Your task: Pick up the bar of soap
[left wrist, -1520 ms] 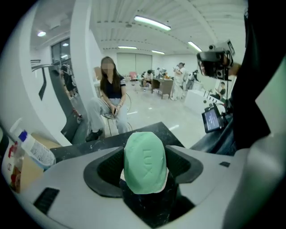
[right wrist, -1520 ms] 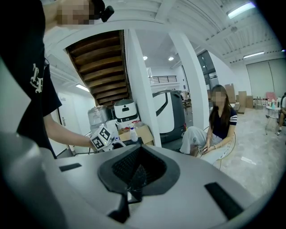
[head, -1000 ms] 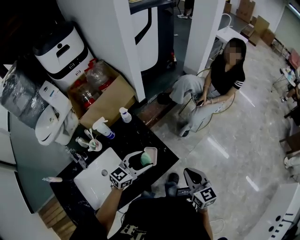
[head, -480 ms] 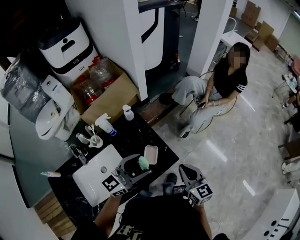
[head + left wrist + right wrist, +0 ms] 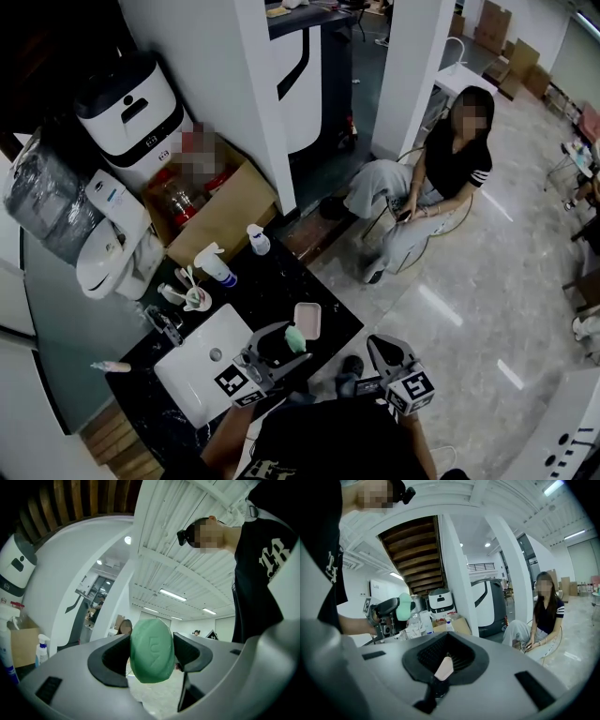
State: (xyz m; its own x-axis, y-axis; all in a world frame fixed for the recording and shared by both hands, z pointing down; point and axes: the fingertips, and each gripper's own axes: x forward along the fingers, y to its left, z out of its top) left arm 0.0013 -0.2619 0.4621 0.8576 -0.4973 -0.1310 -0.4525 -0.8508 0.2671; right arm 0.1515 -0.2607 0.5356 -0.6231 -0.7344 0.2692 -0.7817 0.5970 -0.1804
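The green oval bar of soap (image 5: 151, 649) is clamped between the two black pads of my left gripper (image 5: 151, 654), lifted off the counter. In the head view the soap (image 5: 294, 338) shows at the tip of the left gripper (image 5: 289, 343), just in front of the pink soap dish (image 5: 307, 320), which lies bare. The right gripper view also catches the soap (image 5: 404, 606) held up at the left. My right gripper (image 5: 382, 350) hangs off the counter's front edge, jaws closed together with nothing between them (image 5: 444, 663).
A white sink (image 5: 192, 375) is set in the black counter (image 5: 272, 281). Behind it stand a spray bottle (image 5: 214, 265), a small white bottle (image 5: 258, 240) and a cup of toothbrushes (image 5: 194, 298). A seated person (image 5: 441, 178) is on the floor beyond.
The left gripper has lifted the soap out of the pink dish and drawn it back toward me; the dish now lies bare. The right gripper has barely moved.
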